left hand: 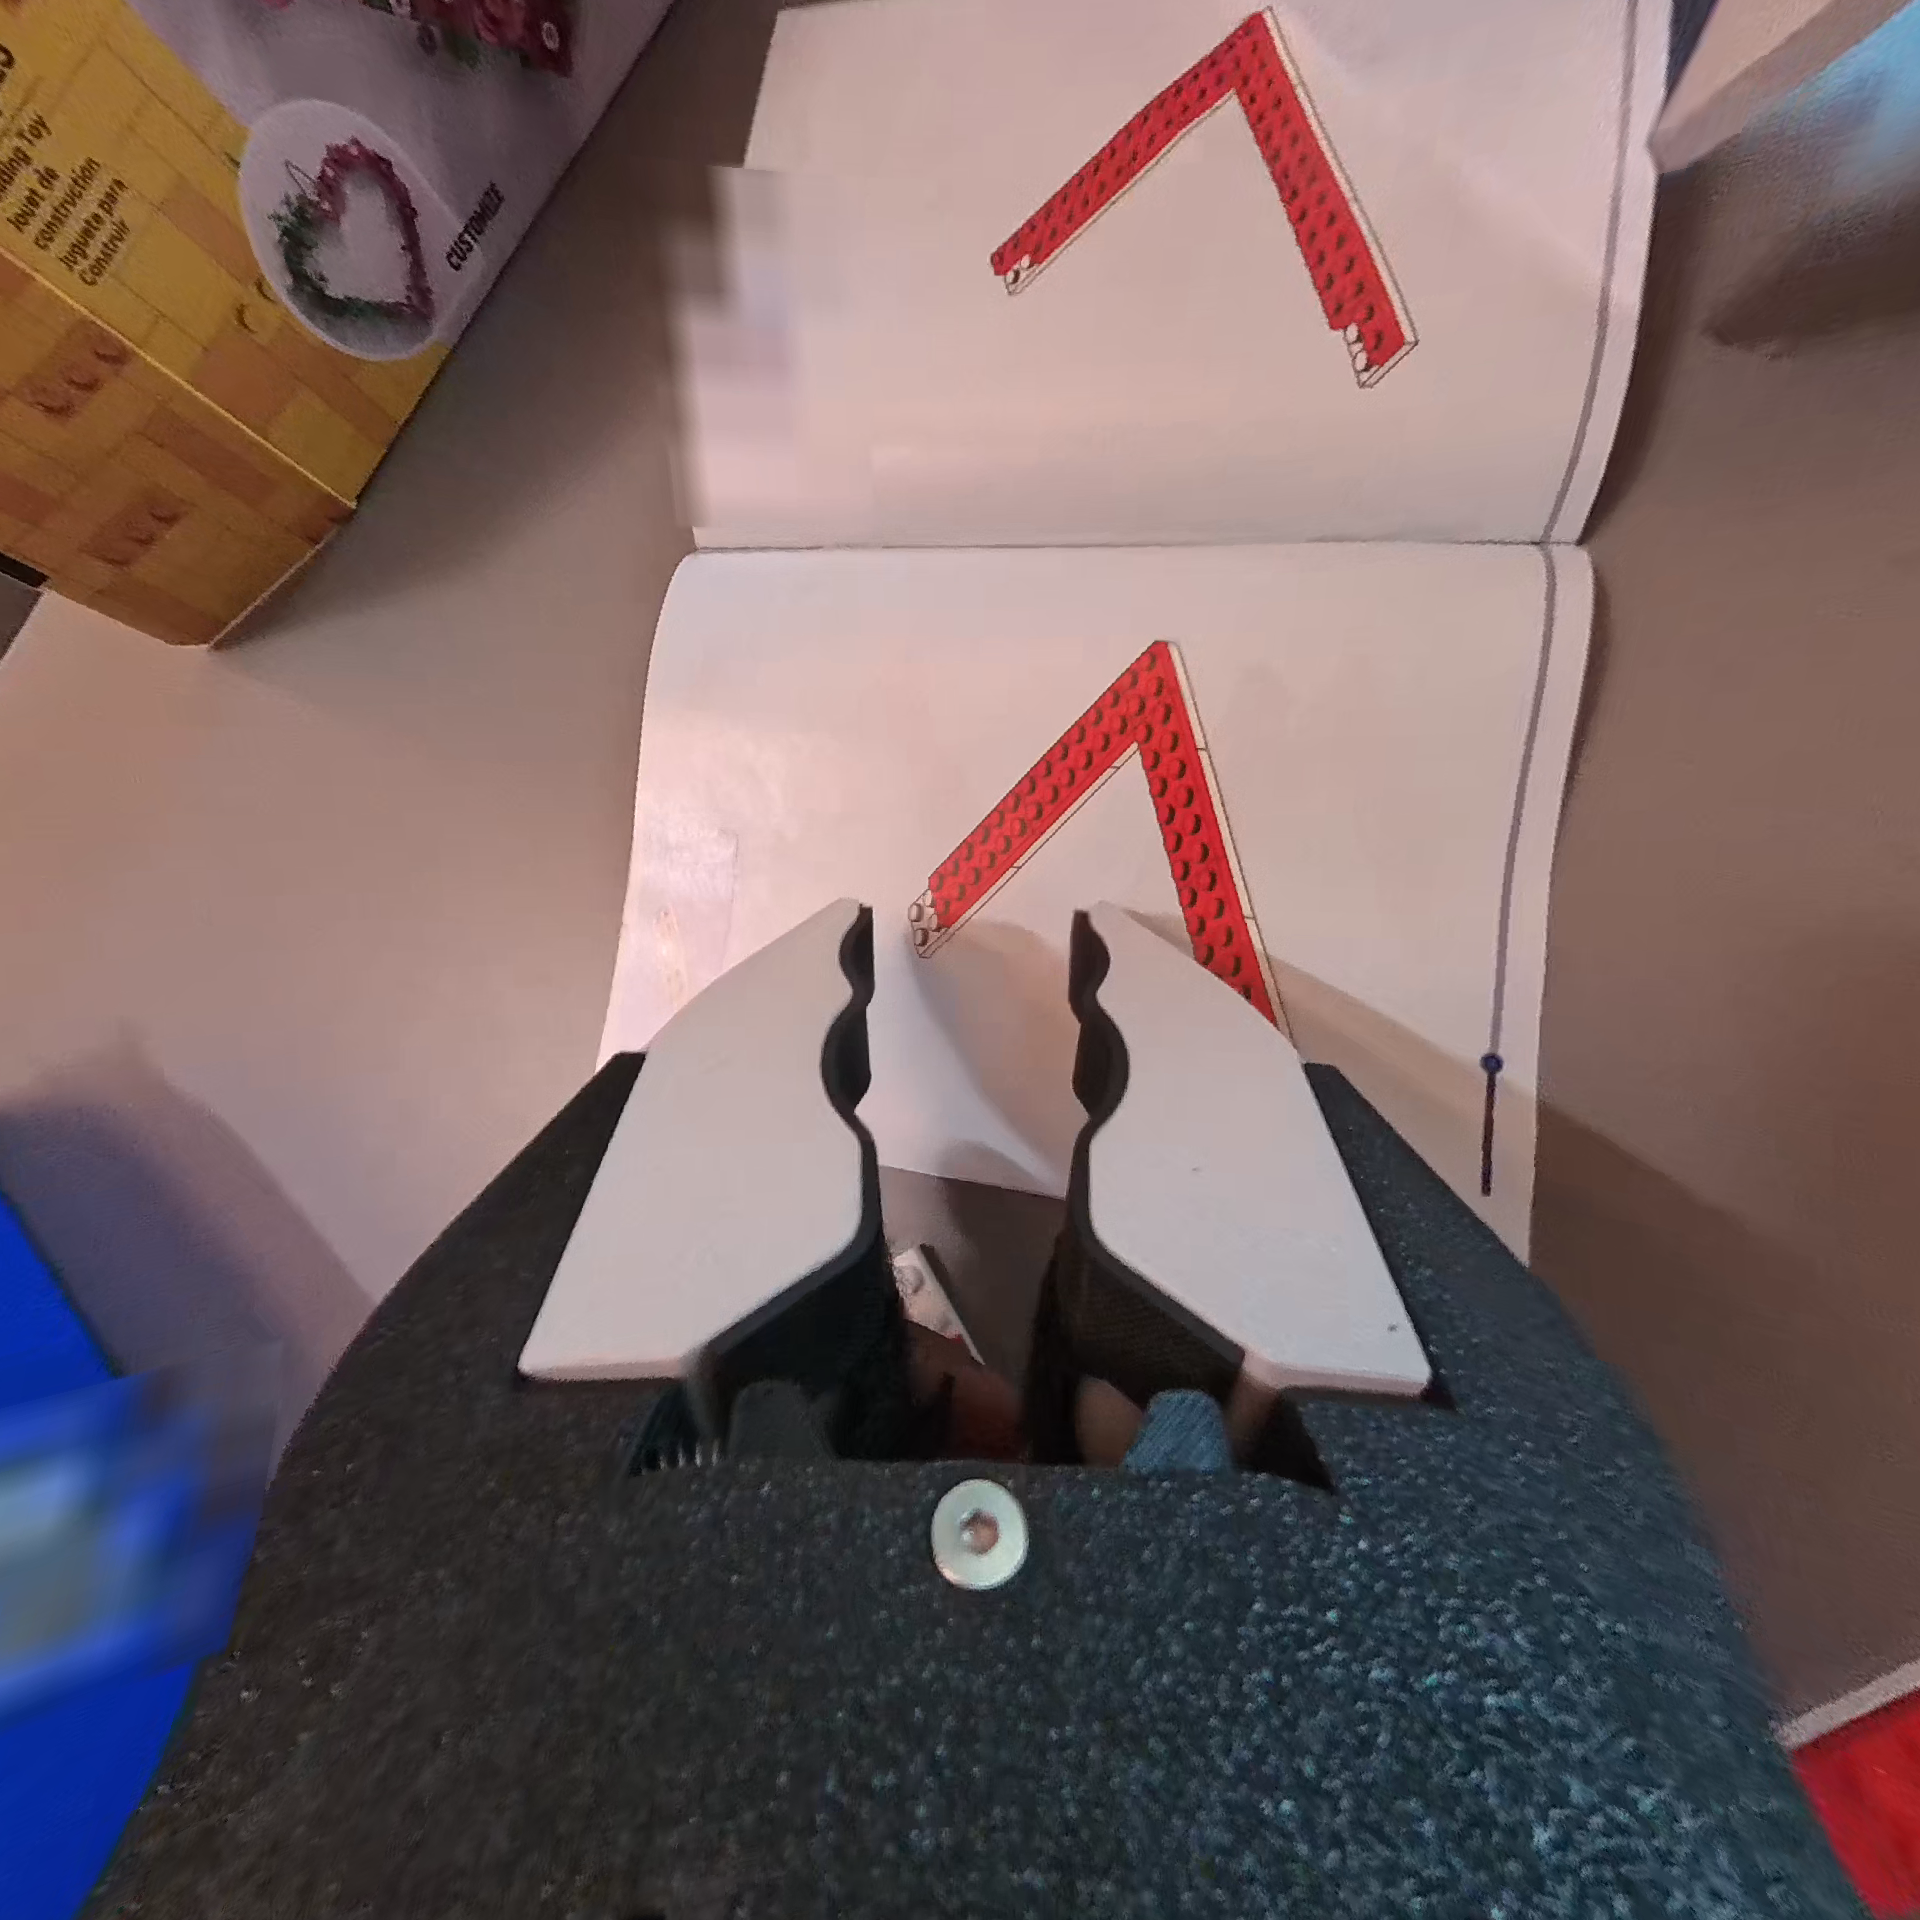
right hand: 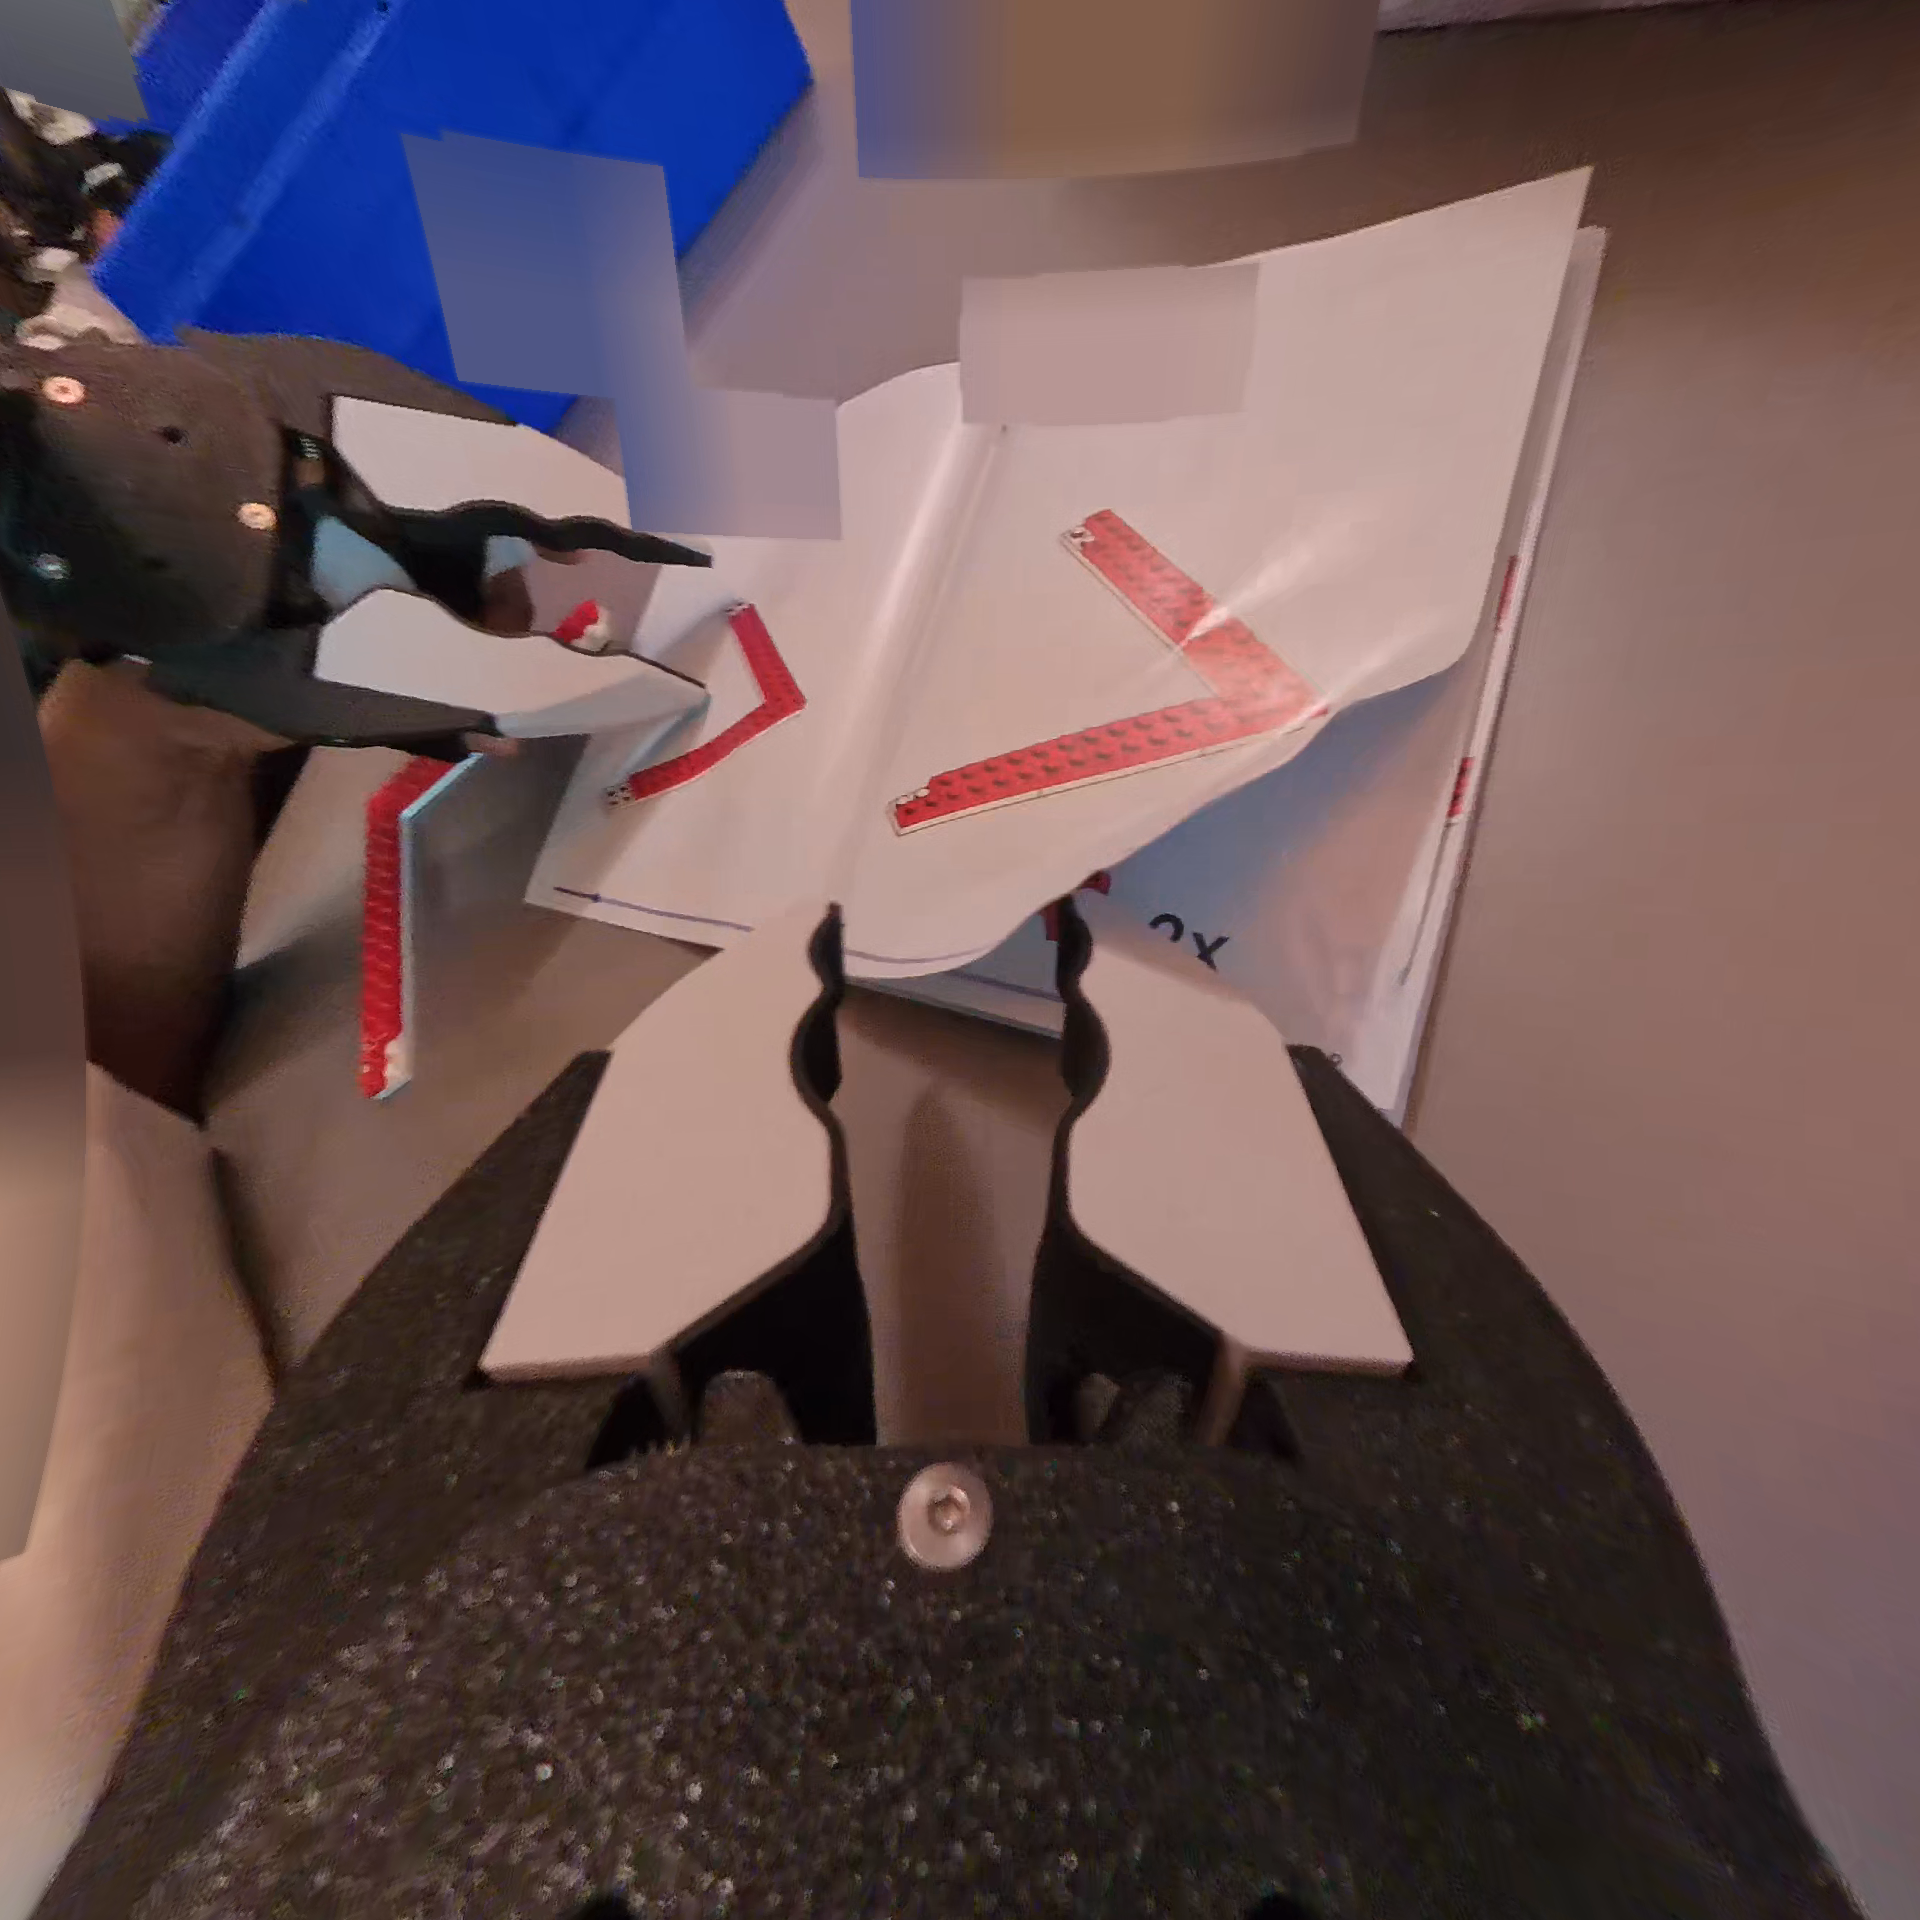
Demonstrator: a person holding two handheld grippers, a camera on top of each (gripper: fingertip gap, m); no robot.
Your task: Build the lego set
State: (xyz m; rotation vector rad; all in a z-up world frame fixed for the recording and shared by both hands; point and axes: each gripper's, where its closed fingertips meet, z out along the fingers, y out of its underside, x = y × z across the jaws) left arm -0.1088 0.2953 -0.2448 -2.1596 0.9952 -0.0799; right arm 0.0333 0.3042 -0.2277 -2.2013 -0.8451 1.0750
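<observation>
Red-and-white lego assembly [right hand: 387, 904] hangs below the left gripper [right hand: 701, 623], beside the booklet's near edge; a red-white end shows between its fingers [right hand: 582, 621], looks gripped there. Instruction booklet [left hand: 1039, 436] lies open on the tabletop [left hand: 312, 883], pages showing red angled plates. Right gripper [right hand: 945, 940] is released, nothing held, tips at the booklet edge. Lego box [left hand: 208, 312] and blue bin [right hand: 312, 208] behind
</observation>
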